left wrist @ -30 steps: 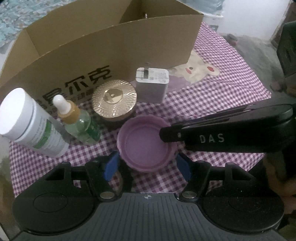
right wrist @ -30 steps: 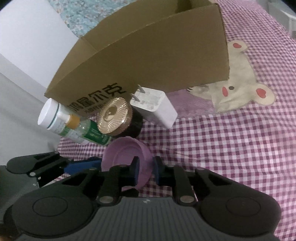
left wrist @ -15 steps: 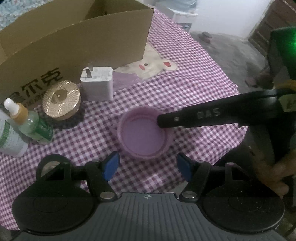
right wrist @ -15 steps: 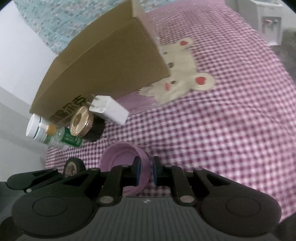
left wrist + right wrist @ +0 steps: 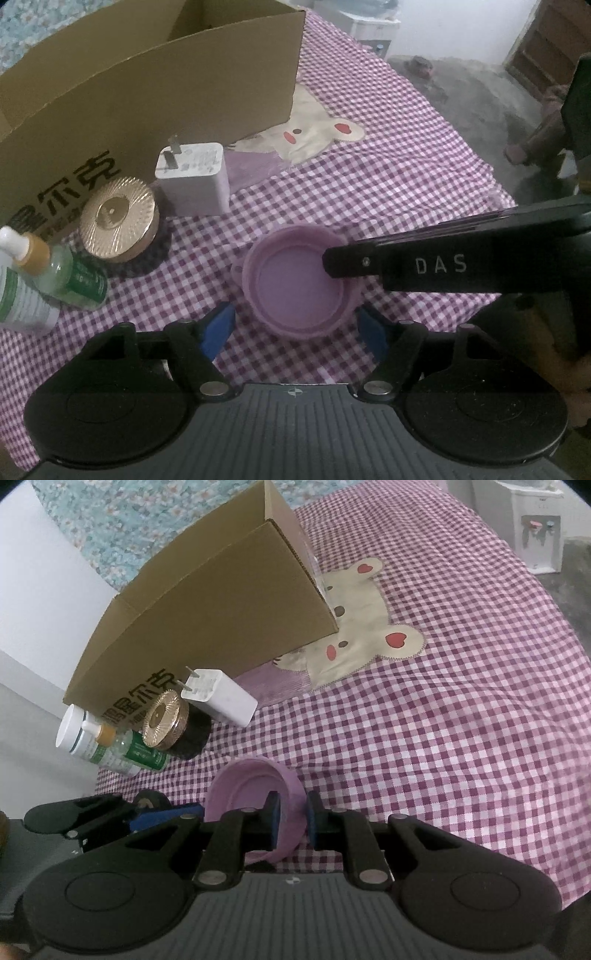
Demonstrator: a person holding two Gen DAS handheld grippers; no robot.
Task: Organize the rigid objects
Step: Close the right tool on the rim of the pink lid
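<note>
Purple lid (image 5: 301, 288) sits on the checked bedspread (image 5: 388, 192), right tool (image 5: 291, 821) clamped on its rim. Left tool (image 5: 297, 326) is opening, lid between its pads but untouched. I'd lift it level and clear the cardboard box (image 5: 155, 92) wall before releasing inside.

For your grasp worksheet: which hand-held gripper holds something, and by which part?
The right hand-held gripper pinches the purple cup by its rim wall. The left hand-held gripper, opening, holds nothing.
</note>
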